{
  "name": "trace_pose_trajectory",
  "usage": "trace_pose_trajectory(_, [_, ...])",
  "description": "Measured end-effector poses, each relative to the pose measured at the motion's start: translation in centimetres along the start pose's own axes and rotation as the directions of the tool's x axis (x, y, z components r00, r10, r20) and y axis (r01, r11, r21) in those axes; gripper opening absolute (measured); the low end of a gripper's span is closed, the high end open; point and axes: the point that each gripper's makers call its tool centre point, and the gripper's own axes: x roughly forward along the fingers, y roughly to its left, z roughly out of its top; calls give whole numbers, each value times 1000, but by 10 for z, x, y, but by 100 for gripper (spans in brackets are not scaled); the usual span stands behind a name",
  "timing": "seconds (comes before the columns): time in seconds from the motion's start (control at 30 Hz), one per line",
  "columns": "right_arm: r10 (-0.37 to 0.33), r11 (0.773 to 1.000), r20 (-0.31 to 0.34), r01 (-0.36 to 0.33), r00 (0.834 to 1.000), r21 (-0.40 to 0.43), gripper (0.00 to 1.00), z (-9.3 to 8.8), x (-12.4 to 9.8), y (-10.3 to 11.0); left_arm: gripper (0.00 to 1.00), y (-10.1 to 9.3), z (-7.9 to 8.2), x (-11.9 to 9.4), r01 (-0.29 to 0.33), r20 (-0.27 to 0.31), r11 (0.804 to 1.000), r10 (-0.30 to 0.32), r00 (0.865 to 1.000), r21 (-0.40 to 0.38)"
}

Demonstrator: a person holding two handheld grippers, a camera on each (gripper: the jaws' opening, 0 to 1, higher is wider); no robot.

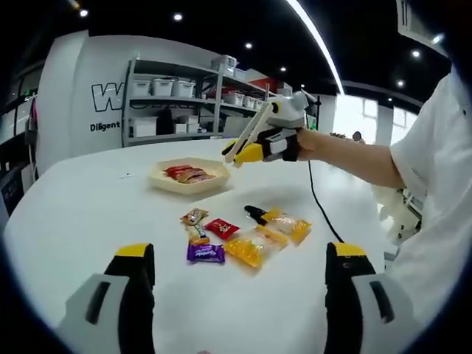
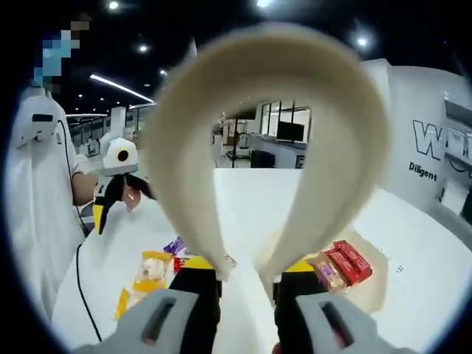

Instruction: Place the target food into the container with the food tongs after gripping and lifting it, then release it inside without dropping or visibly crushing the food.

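The right gripper (image 1: 254, 147) hangs above the table (image 1: 88, 221), just right of the cream container (image 1: 188, 177), its fingers clamped on the loop end of the cream food tongs (image 2: 265, 147). In the right gripper view that loop arches huge in front of the lens, the two arms running back between the dark fingers. The container already holds red and brown wrapped pieces (image 1: 188, 174). The tongs look empty to me, though their tips are hard to read from the left gripper view.

The left gripper (image 1: 240, 295) waits low and near, fingers spread wide, nothing between them.

The snacks sit on the near middle of the table: a small brown-wrapped one (image 1: 194, 216), a red packet (image 1: 221, 228), a purple packet (image 1: 206, 253), a yellow bag (image 1: 254, 247) and another yellow bag (image 1: 289, 223) to its right, with a dark clip or tool (image 1: 255, 213) touching it. Which one is the target, I can't tell.

For this step I'd say: bring the tips down either side of one packet, squeeze gently, enough to lift and no more, then carry it level over the tray and open low inside the rim.

The labels are too small to read, and the loop hides much of the table in the right gripper view.
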Motion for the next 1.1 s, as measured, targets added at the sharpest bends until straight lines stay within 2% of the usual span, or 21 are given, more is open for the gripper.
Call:
trace_pose_trajectory(0.23, [-64, 998, -25, 65, 998, 23, 21, -5, -5, 11, 94, 0, 1, 2, 0, 14, 1000, 0, 1000, -8])
trace_pose_trajectory(0.43, [-130, 989, -22, 131, 991, 71, 21, -5, -11, 20, 94, 1, 13, 3, 1, 81, 1000, 1, 997, -21])
trace_pose_trajectory(0.6, [-195, 972, -26, 197, 980, 128, 21, -4, -17, 28, 94, 3, 15, 5, -14, 95, 1000, 15, 995, -16])
trace_pose_trajectory(0.67, [-212, 961, -40, 216, 976, 176, 21, -8, -18, 32, 94, 3, 14, 7, -17, 93, 1000, 18, 996, -14])
trace_pose_trajectory(0.73, [-242, 954, -47, 246, 969, 171, 21, -10, -19, 34, 94, 2, 12, 7, -18, 91, 1000, 19, 996, -13])
trace_pose_trajectory(0.8, [-259, 941, -51, 264, 964, 210, 21, -12, -20, 39, 94, 1, 12, 7, -17, 95, 1000, 18, 995, -17])
trace_pose_trajectory(1.1, [-301, 918, -84, 312, 950, 246, 21, -10, -35, 47, 94, -1, 15, 9, -23, 110, 1000, 24, 994, -11])
